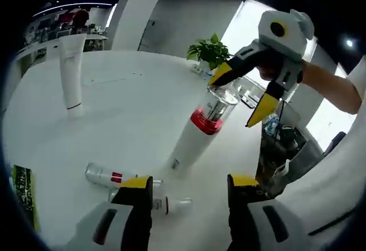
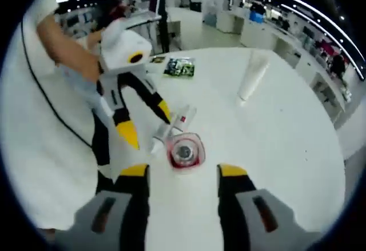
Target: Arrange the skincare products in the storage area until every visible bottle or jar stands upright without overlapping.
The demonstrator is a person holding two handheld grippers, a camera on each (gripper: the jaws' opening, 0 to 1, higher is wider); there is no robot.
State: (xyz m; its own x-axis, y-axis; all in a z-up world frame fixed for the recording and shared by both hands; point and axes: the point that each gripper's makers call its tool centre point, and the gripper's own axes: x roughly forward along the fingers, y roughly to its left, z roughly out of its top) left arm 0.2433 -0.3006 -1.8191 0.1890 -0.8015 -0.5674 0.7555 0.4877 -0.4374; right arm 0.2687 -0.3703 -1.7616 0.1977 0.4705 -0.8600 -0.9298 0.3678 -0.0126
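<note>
On a white counter (image 1: 131, 96), the left hand-held gripper (image 1: 190, 187) hovers with jaws wide and empty. Just beyond it, at about ten o'clock, two small bottles (image 1: 106, 175) lie flat, touching. At twelve o'clock a tall white bottle (image 1: 197, 134) with a red band and clear cap stands upright. The right hand-held gripper (image 1: 240, 99) hangs above that cap, jaws wide, gripping nothing. Farther off, at ten o'clock, a white tube (image 1: 71, 71) stands upright. The fallen bottles likely come next: grip one at mid-body, tip it up slowly, and set it well apart from its neighbour.
</note>
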